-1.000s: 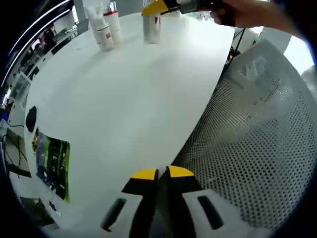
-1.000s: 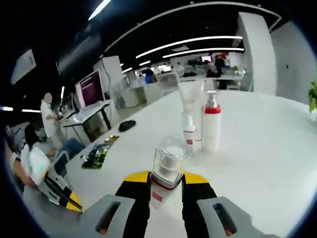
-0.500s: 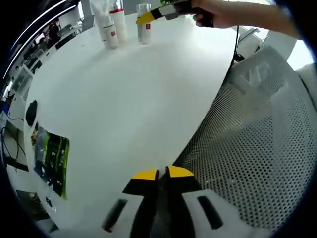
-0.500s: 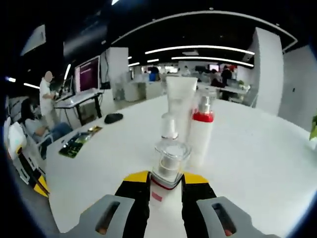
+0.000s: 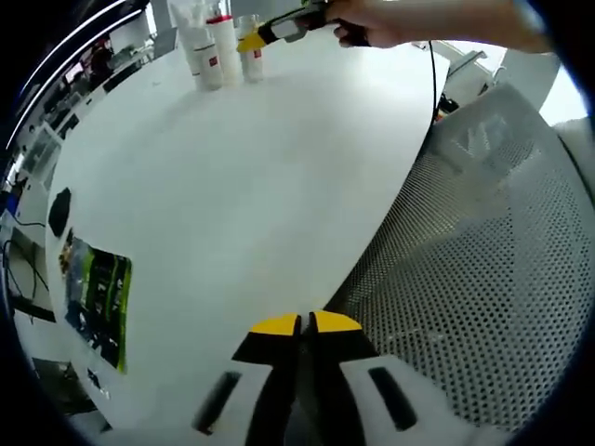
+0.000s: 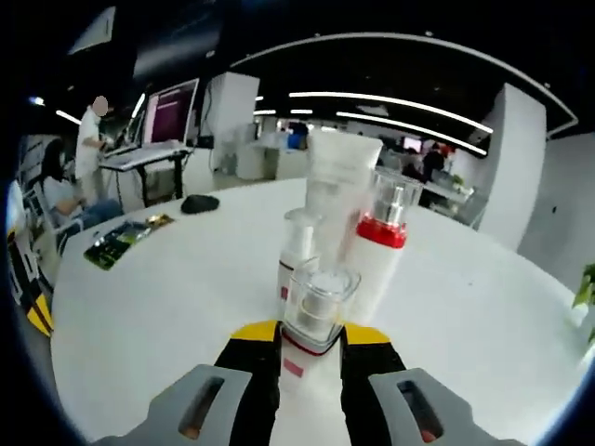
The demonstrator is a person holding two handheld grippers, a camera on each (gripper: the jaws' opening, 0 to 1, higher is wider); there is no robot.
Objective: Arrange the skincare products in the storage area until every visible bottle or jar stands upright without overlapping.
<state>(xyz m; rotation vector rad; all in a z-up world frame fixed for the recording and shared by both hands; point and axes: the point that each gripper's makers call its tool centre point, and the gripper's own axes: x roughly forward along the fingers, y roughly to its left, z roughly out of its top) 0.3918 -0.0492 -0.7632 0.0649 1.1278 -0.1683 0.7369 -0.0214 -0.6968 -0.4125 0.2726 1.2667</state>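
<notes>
White tabletop (image 5: 242, 177) spreads round and bare across most of the left gripper view, with a perforated mesh chair back (image 5: 483, 279) just off its near edge. The left tongs (image 5: 299, 325) hover low over that edge, their yellow-tipped jaws pressed together with nothing between them.

At the far side of the tabletop the skincare products stand upright in a tight cluster. In the right gripper view the right tongs (image 6: 310, 333) are clenched on a small bottle (image 6: 316, 311) with a clear cap and a red band at its base, held upright between the yellow tips. Just beyond it stand a small white pump bottle (image 6: 297, 246), a tall white tube (image 6: 340, 177) standing on its cap, and a white bottle with a red collar (image 6: 379, 246). Whether the held bottle touches its neighbours is hard to tell from this angle.

From the left gripper view the same group sits near the top of the picture, with the white bottle with a red collar beside the tube, and a hand (image 5: 372, 19) reaching in with the other tongs.

A green printed packet (image 5: 98, 302) and a dark computer mouse (image 5: 58, 216) lie near the tabletop's left edge, well apart from the bottles.
</notes>
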